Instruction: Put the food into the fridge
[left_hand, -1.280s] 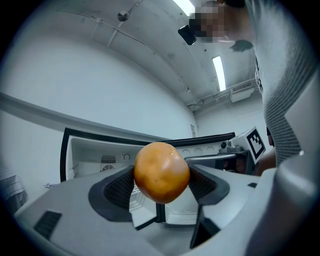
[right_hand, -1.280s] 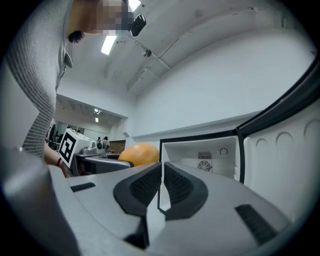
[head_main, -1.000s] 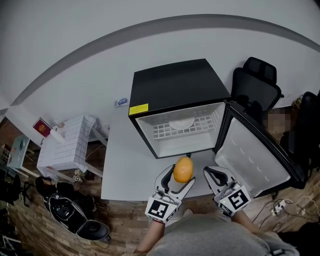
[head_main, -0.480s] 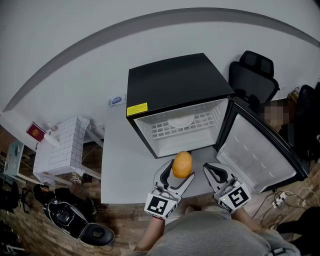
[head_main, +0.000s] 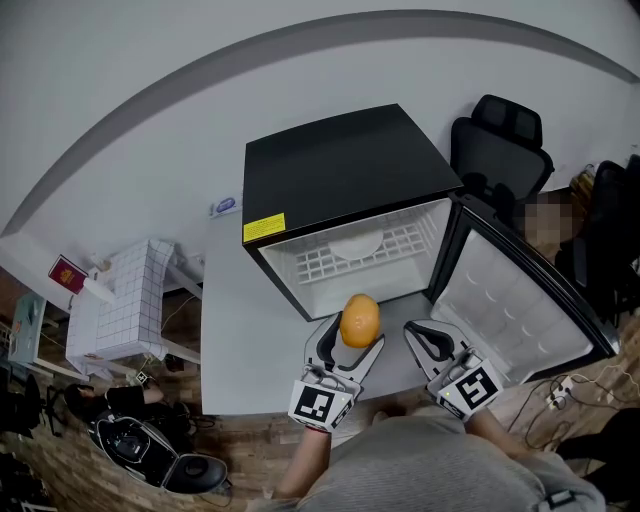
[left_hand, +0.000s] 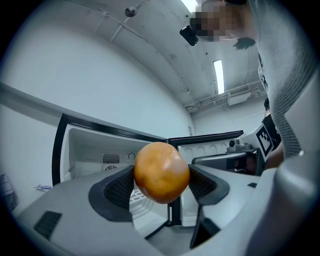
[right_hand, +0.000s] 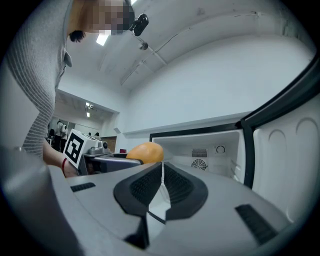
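Observation:
An orange fruit (head_main: 359, 320) (left_hand: 161, 172) is clamped between the jaws of my left gripper (head_main: 346, 352) (left_hand: 161, 184), held just in front of the open black mini fridge (head_main: 340, 180). The fridge's white inside shows a wire shelf (head_main: 372, 252) with a white plate (head_main: 357, 244) on it. Its door (head_main: 510, 310) stands swung open to the right. My right gripper (head_main: 428, 347) (right_hand: 161, 186) hovers beside the left one, jaws pressed together with nothing between them. In the right gripper view the orange fruit (right_hand: 145, 152) shows at the left.
The fridge stands on a grey table (head_main: 235, 330). A black office chair (head_main: 495, 150) sits behind the open door. A white tiled cabinet (head_main: 125, 300) stands at the left, with black appliances (head_main: 150, 445) on the wooden floor below it.
My left gripper has carried the orange slightly up and toward the fridge opening. The right gripper has kept its place beside it.

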